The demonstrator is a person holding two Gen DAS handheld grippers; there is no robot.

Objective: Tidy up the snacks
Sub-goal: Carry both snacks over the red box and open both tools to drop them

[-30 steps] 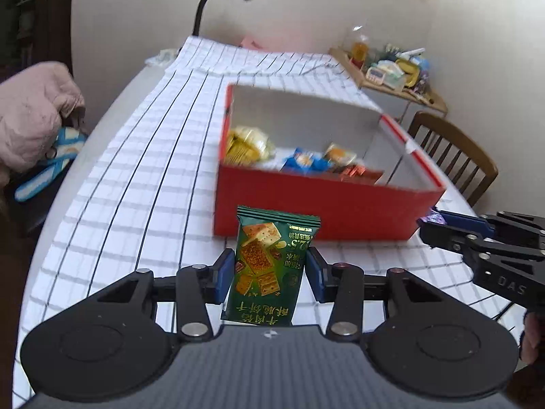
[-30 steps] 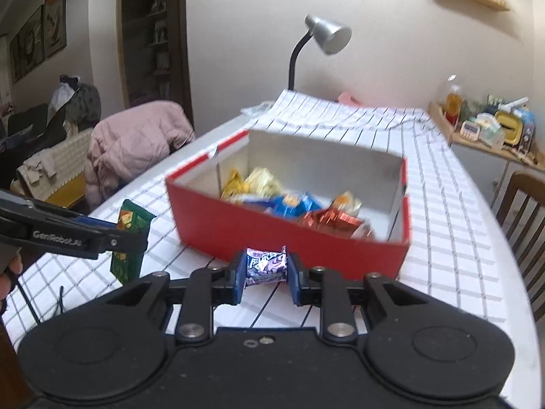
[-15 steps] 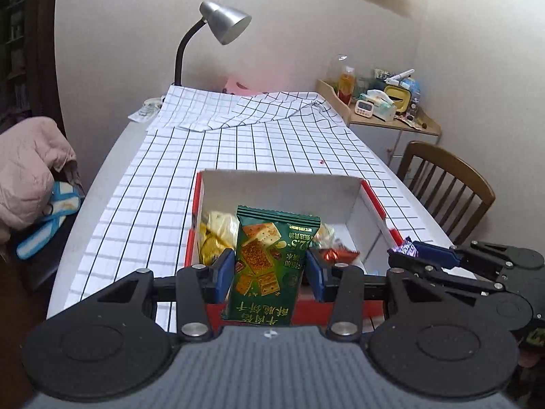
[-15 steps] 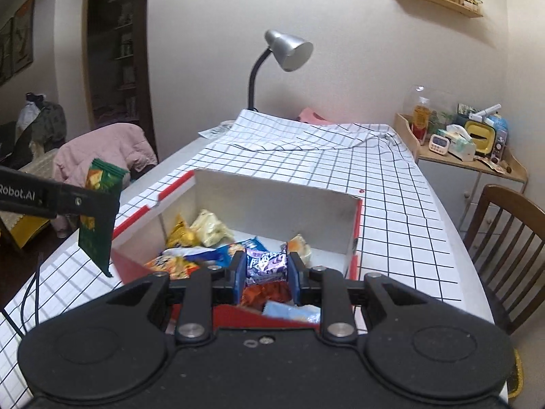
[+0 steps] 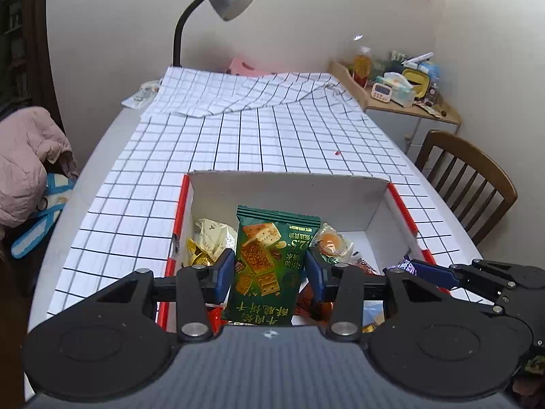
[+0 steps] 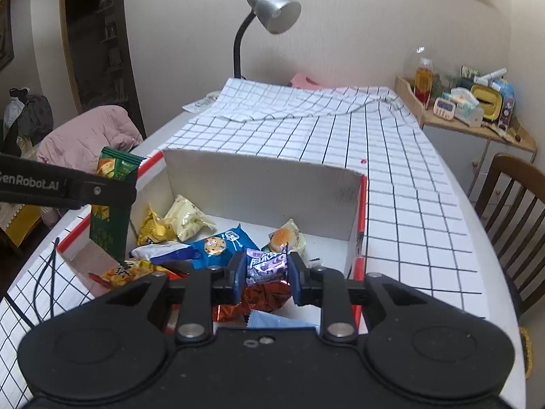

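The table (image 5: 289,143), under a white cloth ruled in black squares, stretched ahead of both claws, with a silver desk lamp (image 6: 272,13) at its far end and a wooden chair (image 5: 473,177) to the right. We saw the red box (image 6: 262,184), white inside and open at the top, directly beneath and ahead of both claws. Loose snacks lay on its floor below the fingers: a blue cookie packet (image 6: 218,243), pale yellow packets (image 6: 187,218) to the far left, and a red foil packet (image 6: 262,298) just under the right claw. The left gripper (image 5: 270,269) gripped a green cracker packet (image 5: 269,262) upright, blue pads pressed against its two sides, above the box's near left part. The right gripper (image 6: 267,272), just right of the left one, held a small purple candy wrapper (image 6: 267,262) pinched between its narrow-set pads, above the box's near edge.
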